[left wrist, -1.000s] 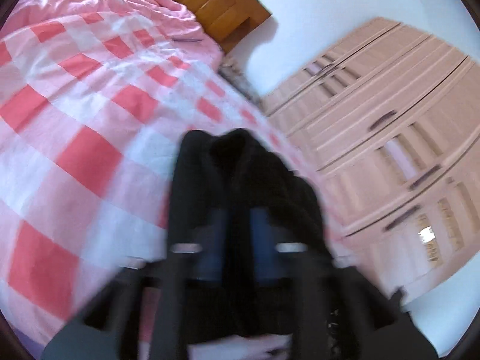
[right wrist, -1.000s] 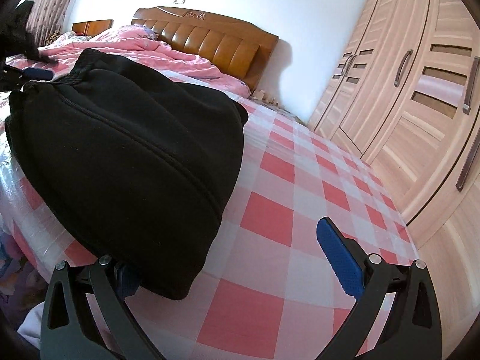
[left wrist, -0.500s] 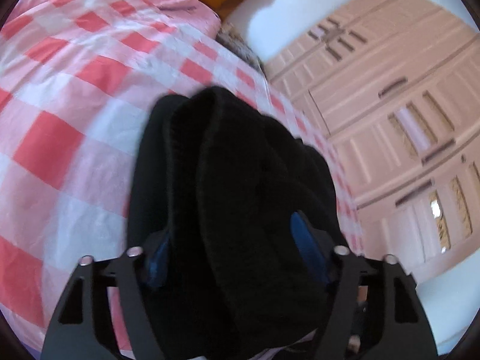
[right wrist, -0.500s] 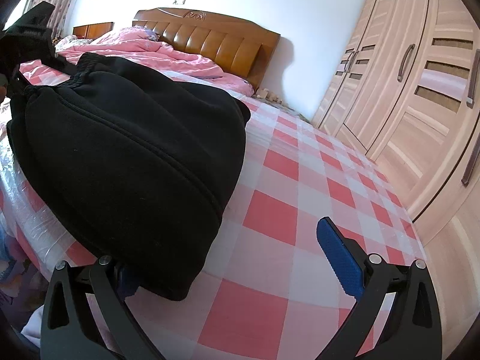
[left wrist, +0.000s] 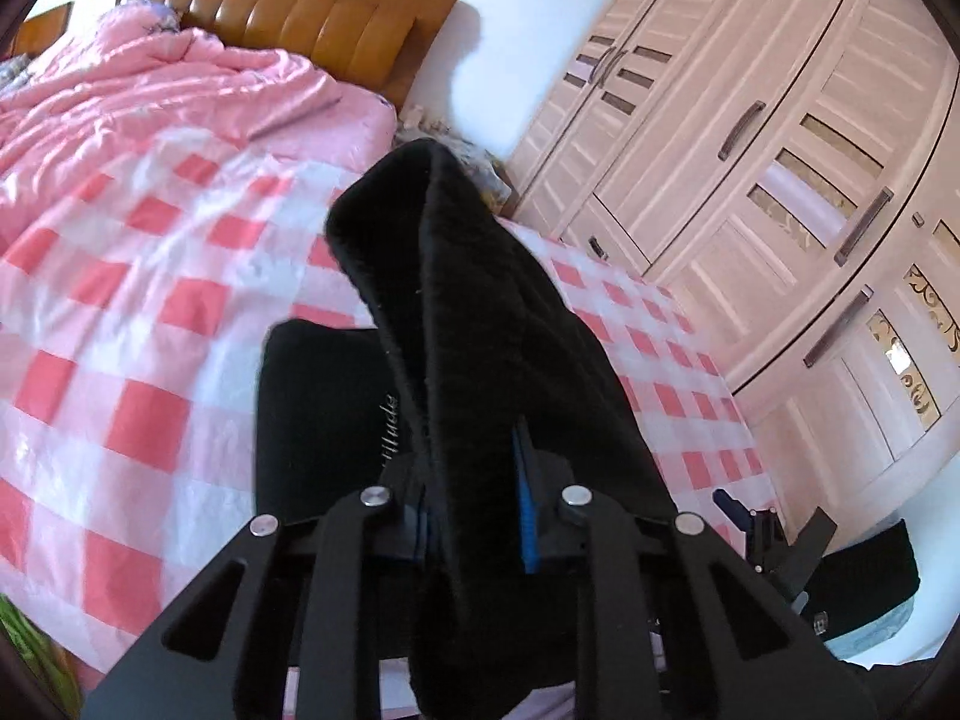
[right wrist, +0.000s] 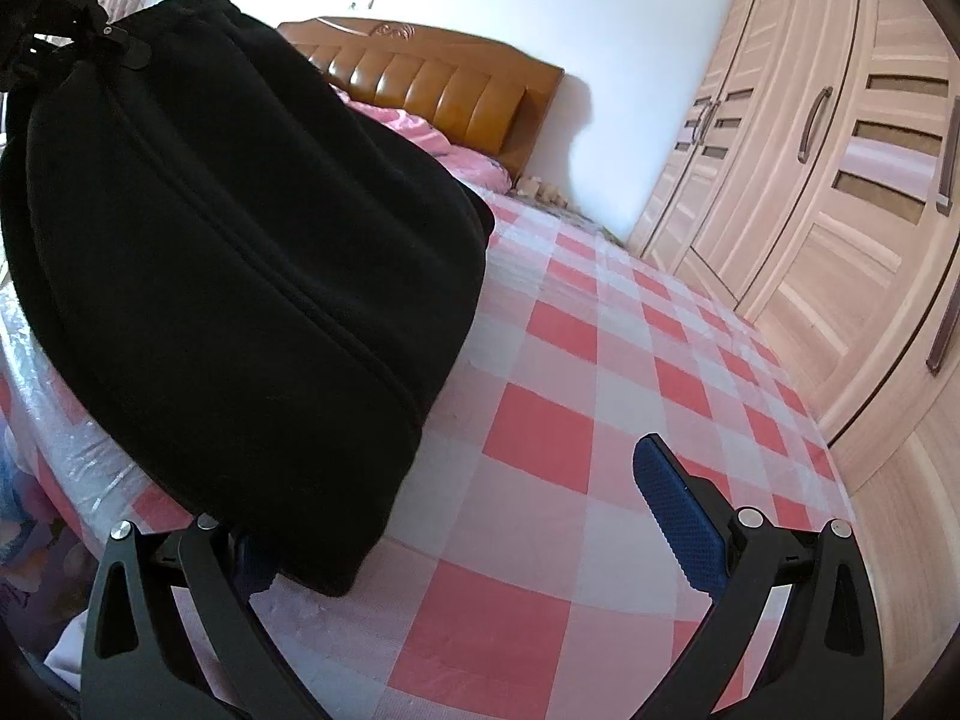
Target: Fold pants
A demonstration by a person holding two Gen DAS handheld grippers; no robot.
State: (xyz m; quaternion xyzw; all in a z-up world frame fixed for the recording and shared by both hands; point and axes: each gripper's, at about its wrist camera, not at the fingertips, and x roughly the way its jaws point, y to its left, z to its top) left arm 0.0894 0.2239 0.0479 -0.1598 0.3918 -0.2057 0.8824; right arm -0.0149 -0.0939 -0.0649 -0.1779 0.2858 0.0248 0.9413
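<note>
Only black pants [left wrist: 480, 330] across checked bed [left wrist: 138, 324]

The pants [right wrist: 228, 276] lie on the bed [right wrist: 588, 420]; the headboard [right wrist: 456, 84] stands behind, the wardrobe [right wrist: 828, 192] to the right.

The left gripper [left wrist: 474, 504] is closing its fingers [left wrist: 523, 498] on black pants [left wrist: 480, 324] above the checked bed [left wrist: 138, 360].

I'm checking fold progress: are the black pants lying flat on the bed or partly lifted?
Partly lifted. The left gripper, jaws closing on the fabric, holds one end of the pants above the bed; the other end rests there.
</note>
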